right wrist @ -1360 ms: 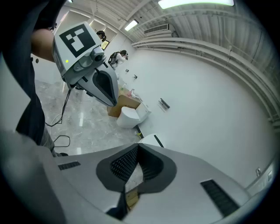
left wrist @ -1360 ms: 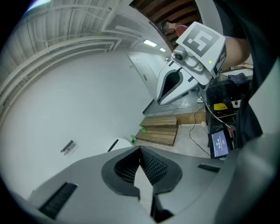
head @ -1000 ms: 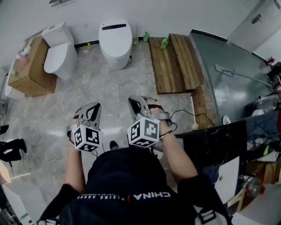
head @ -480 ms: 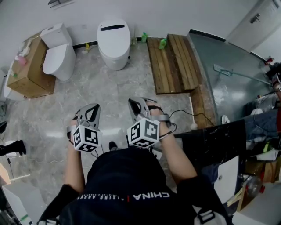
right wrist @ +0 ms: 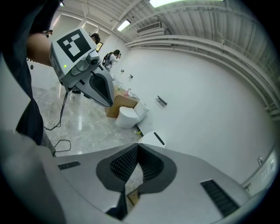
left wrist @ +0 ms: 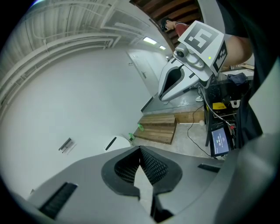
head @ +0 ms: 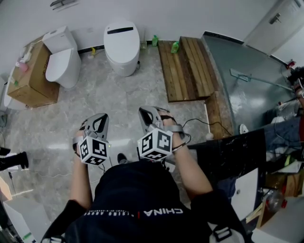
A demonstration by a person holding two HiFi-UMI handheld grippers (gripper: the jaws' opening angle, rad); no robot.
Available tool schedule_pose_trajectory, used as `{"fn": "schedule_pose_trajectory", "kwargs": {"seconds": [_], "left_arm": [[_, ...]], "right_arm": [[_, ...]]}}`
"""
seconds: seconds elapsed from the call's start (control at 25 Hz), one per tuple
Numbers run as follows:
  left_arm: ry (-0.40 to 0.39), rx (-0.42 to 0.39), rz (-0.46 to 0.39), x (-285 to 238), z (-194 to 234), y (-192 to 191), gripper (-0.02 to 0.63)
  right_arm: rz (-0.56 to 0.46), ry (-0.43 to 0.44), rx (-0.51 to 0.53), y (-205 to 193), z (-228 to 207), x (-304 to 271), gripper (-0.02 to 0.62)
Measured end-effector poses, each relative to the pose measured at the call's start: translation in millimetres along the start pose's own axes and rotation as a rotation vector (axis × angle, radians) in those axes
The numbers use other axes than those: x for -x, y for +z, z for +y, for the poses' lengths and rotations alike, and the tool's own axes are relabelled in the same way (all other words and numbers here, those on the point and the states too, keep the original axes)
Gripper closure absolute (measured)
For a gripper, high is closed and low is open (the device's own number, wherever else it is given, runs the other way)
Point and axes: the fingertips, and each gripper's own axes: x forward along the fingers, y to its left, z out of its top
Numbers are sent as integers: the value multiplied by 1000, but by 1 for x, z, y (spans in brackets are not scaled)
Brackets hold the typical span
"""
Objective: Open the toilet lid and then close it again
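The white oval floor-standing toilet [head: 124, 67] stands upright on the grey marbled floor [head: 123, 99], with its rear against the white wall [head: 190, 14]. Its smooth, glossy white lid [head: 122, 47] is down, lying flat and covering the bowl completely. A narrow black strip [head: 122, 29] runs across the rear section, behind the lid. The rounded front end points away from the wall.

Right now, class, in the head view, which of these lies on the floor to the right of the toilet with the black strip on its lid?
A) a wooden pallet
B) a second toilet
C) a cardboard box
A: the wooden pallet lies right of that toilet, while the cardboard box and the second toilet stand to its left.
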Motion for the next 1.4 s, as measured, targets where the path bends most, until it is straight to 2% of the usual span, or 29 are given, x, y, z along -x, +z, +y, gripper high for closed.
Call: {"fn": "schedule_pose_trajectory", "kwargs": {"seconds": [0.52,0.8,1.12,1.24,1.4], "left_arm": [[24,24,51,-29,-27,17,595],[35,46,98,-43,-33,12,595],[5,18,71,-96,4,12,595],[-10,8,53,-123,32,7,595],[-31,16,37,-159,87,-4,595]], "right_arm": [[14,34,-17,-63,-18,1,583],[-6,71,-1,-78,-25,-9,583],[27,51,-23,-82,-55,-56,583],[32,24,-35,-74,-74,-87,583],[14,-28,-56,-43,-109,-132,583]]}}
